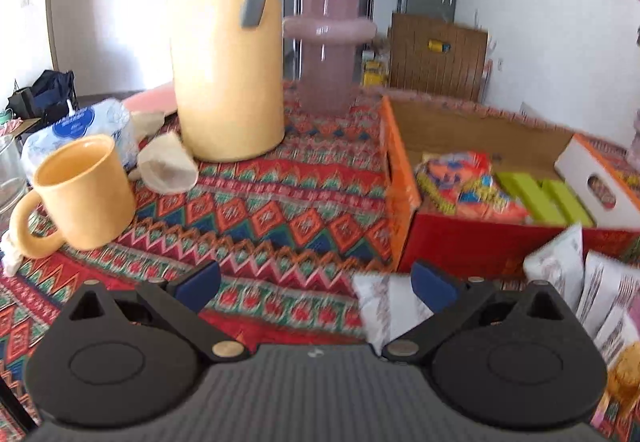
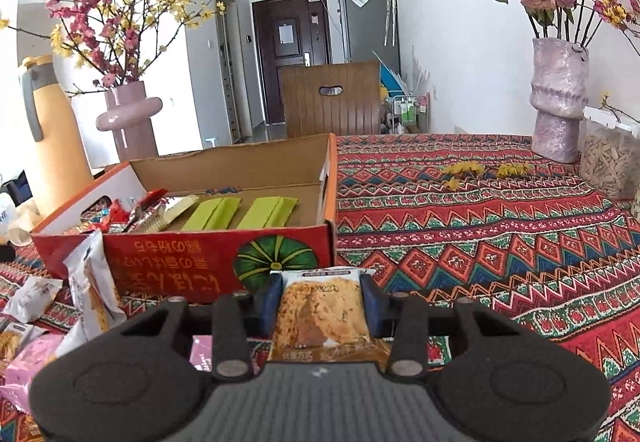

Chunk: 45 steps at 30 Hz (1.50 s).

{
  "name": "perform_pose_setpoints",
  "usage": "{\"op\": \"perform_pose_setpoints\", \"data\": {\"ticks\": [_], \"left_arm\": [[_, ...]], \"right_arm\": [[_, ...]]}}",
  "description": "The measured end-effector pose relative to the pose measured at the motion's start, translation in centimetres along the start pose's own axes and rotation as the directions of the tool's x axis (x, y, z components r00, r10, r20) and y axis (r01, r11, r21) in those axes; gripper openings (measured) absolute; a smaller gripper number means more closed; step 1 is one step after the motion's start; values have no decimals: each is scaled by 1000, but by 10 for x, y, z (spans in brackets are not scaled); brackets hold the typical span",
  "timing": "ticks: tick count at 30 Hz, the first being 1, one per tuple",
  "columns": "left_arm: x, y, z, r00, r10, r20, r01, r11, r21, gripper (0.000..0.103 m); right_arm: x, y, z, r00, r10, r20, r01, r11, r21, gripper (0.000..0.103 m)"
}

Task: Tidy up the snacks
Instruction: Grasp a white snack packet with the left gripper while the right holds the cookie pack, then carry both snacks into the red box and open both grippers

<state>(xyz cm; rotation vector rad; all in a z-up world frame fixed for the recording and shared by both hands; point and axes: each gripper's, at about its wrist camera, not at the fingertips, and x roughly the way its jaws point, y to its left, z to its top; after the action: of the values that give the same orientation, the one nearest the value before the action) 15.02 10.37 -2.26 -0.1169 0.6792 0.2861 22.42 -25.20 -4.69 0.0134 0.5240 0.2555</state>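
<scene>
While clamped on the cracker packet [image 2: 322, 316], right gripper [image 2: 322, 300] needed a level carry to twelve o'clock — into the cardboard box [image 2: 224, 266]; left gripper [image 1: 316, 286] spread wide — empty.

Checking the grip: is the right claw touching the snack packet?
Touching. The right wrist view shows the right claw with both blue pads pressed against the snack packet.

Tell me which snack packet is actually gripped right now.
The biscuit packet with the brown cookie picture, clamped between the right hand-held gripper pads. The other packets lie loose on the tablecloth or in the box.
</scene>
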Motion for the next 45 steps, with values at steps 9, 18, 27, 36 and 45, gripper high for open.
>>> {"op": "perform_pose_setpoints", "data": {"ticks": [9, 18, 27, 36, 45], "left_arm": [[-3, -7, -28, 991, 21, -131, -10, 996, 89, 103], [2, -7, -43, 982, 17, -186, -5, 998, 63, 99], [-6, -4, -44, 987, -6, -161, 12, 999, 36, 62], [-16, -1, -42, 992, -8, -125, 10, 1000, 22, 61], [-30, 0, -34, 997, -12, -79, 14, 1000, 18, 61]], "right_arm": [[-5, 0, -1, 999, 23, 25, -23, 1000, 4, 41], [-8, -1, -1, 998, 41, 36, -41, 999, 4, 41], [-9, -1, -1, 998, 50, 37, -50, 999, 6, 41], [-8, -1, -1, 998, 53, 38, -53, 999, 5, 41], [-20, 1, 6, 996, 51, 77, -50, 999, -8, 41]]}}
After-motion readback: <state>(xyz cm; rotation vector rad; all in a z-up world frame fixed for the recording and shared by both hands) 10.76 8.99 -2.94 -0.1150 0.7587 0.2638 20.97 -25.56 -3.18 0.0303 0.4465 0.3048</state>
